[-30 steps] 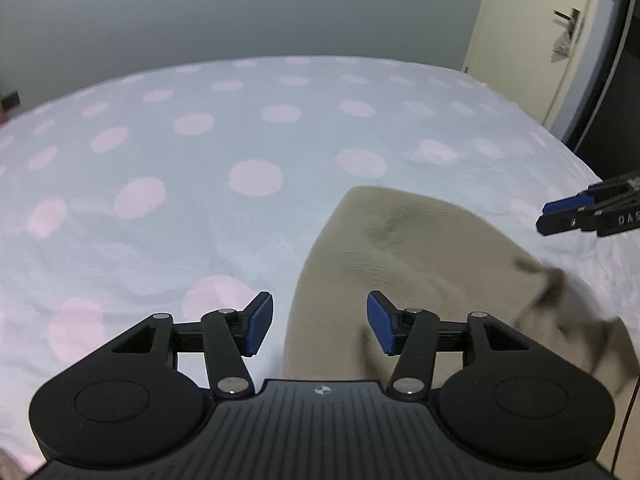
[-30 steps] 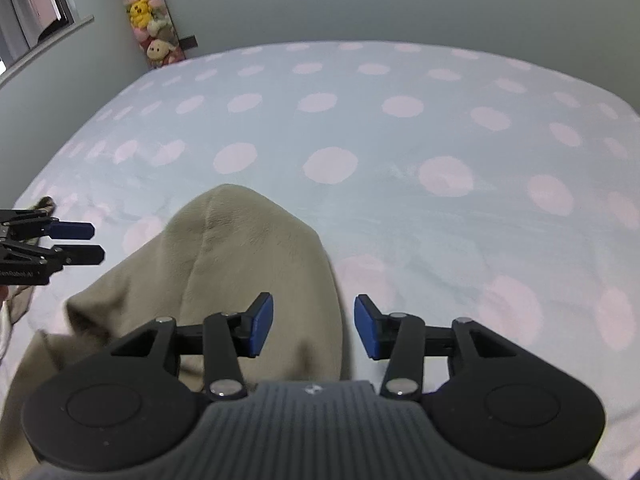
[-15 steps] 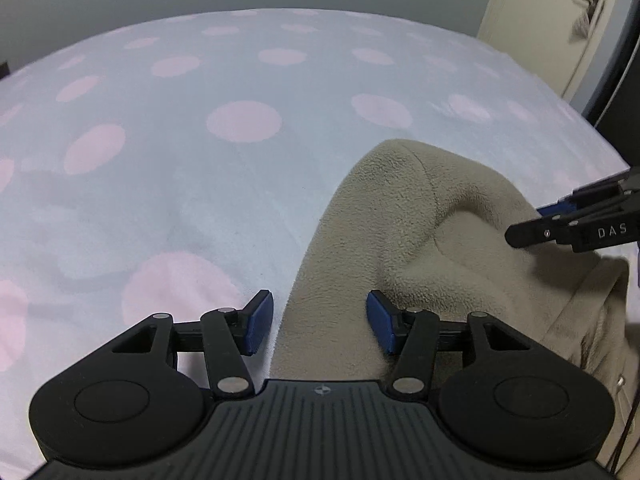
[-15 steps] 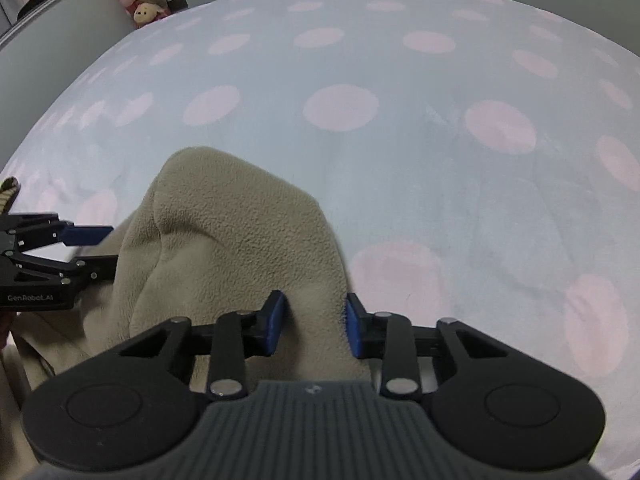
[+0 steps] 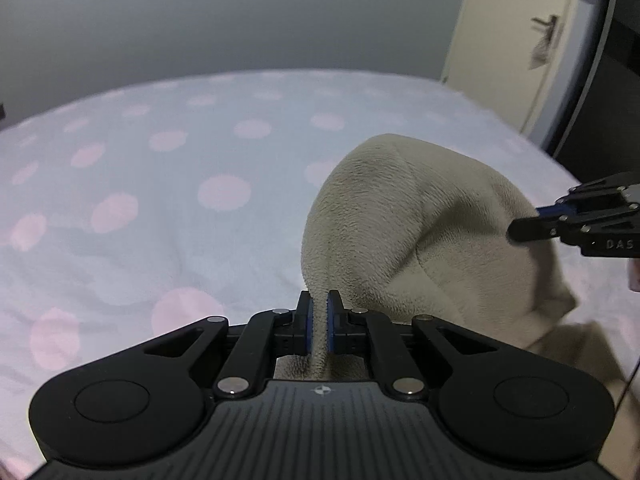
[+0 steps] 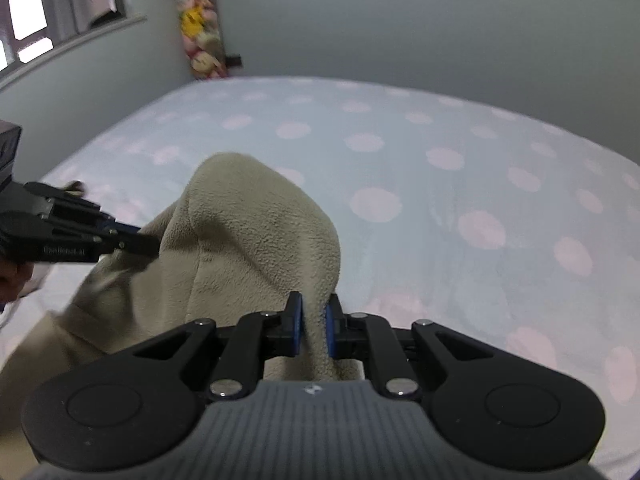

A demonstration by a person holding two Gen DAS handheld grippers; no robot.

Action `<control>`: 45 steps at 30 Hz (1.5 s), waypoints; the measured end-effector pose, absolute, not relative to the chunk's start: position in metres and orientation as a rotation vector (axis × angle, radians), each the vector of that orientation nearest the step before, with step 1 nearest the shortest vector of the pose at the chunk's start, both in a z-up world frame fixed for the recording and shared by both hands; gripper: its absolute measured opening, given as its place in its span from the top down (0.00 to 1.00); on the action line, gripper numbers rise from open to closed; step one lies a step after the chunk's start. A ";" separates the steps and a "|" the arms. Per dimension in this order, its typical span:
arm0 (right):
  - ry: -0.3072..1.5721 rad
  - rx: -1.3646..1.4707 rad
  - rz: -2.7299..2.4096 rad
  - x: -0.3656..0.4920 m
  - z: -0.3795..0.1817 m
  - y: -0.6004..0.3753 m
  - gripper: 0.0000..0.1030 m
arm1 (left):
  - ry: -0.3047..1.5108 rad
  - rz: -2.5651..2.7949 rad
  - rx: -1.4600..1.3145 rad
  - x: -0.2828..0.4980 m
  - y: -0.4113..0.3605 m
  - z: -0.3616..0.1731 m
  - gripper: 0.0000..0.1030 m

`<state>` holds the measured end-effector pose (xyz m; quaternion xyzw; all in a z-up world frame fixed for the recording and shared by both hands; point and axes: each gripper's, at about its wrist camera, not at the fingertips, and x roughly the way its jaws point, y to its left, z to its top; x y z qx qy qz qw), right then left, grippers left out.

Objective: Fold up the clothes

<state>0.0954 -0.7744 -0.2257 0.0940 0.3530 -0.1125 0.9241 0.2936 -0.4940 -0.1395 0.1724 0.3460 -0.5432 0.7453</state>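
Pinching the beige fleece garment [image 5: 404, 220] at two separate spots, both pairs of tongs lift it off the pale blue bedsheet with pink dots [image 5: 160, 184]. The left tongs [image 5: 318, 326] are clamped on a narrow ridge of the fleece, the blue pads pressed against it from either side. The right tongs [image 6: 314, 330] are likewise closed on a thicker fold of the same cloth.

Holding at two points set apart seems meant to stretch one edge taut between them, so the rest hangs free and can be laid down flat or doubled over. Each wrist view shows the other tongs off to the side, meeting the cloth there, which fits a shared hold on one edge.

The garment rises from the grips as a rounded hump, its nap short and fuzzy, with a soft seam line curving across the bulge. It looks thick and limp, sagging between the grips rather than keeping a crease. Its lower part trails down towards the near edge of the bed, partly out of view, so what kind of garment it is cannot be told.

Whether this is a lift to spread the piece out or to carry an edge over into a fold, the pictures do not settle.
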 end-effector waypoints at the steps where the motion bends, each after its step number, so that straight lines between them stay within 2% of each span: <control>1: 0.713 0.186 -0.227 0.083 -0.221 -0.768 0.87 | 0.746 -1.200 0.372 0.287 -0.484 -0.133 0.95; 7: 0.667 0.099 -0.203 0.009 -0.210 -0.716 0.87 | 0.665 -1.277 0.405 0.229 -0.432 -0.115 0.95; 12: 0.653 0.012 -0.185 -0.045 -0.225 -0.669 0.88 | 0.614 -1.342 0.434 0.183 -0.393 -0.116 0.95; 25: 0.782 -0.082 -0.186 -0.112 -0.300 -0.589 0.87 | 0.640 -1.348 0.535 0.119 -0.351 -0.171 0.95; 30: 0.745 -0.017 -0.237 -0.112 -0.285 -0.588 0.75 | 0.612 -1.334 0.531 0.109 -0.342 -0.168 0.88; 32: 0.723 -0.044 -0.242 -0.117 -0.273 -0.583 0.65 | 0.576 -1.337 0.559 0.102 -0.336 -0.163 0.83; 35: 0.713 -0.132 -0.224 -0.113 -0.256 -0.574 0.59 | 0.516 -1.363 0.617 0.090 -0.335 -0.152 0.75; 37: 0.713 -0.196 -0.197 -0.111 -0.244 -0.562 0.56 | 0.471 -1.391 0.657 0.080 -0.338 -0.145 0.64; 39: 0.717 -0.274 -0.170 -0.103 -0.235 -0.554 0.45 | 0.419 -1.423 0.701 0.068 -0.342 -0.139 0.57; 41: 0.731 -0.363 -0.121 -0.094 -0.231 -0.546 0.29 | 0.379 -1.467 0.748 0.057 -0.349 -0.135 0.54; 45: 0.770 -0.598 -0.009 -0.079 -0.234 -0.526 0.23 | 0.288 -1.527 0.879 0.036 -0.363 -0.137 0.51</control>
